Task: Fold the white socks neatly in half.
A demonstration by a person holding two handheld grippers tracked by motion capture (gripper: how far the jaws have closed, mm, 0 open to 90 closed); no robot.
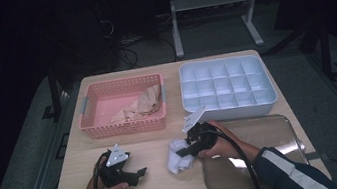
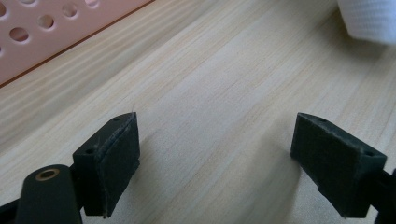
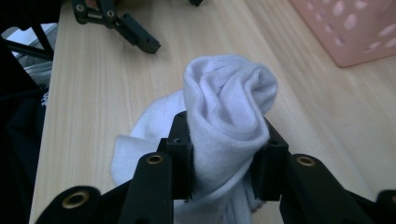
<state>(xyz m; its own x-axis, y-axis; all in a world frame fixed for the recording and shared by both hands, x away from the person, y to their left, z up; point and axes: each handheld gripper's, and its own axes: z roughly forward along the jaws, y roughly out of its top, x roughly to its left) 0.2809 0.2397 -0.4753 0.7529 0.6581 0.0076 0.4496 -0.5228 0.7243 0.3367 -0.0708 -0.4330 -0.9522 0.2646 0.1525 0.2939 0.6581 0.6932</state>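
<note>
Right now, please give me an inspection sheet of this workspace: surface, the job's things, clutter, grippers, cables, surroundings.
Surface: wooden table, bare between the hands.
Job's things: rolled white sock on the table beside a metal tray; divided white box, its cells look empty.
Clutter: pink basket with beige cloth inside.
Grippers: right gripper shut on the sock; left gripper open, nothing between its jaws, low over the table.
Cables: a black cable trails from the right gripper along the forearm.
Surroundings: dark room, a grey table frame behind, floor cables beside it.
</note>
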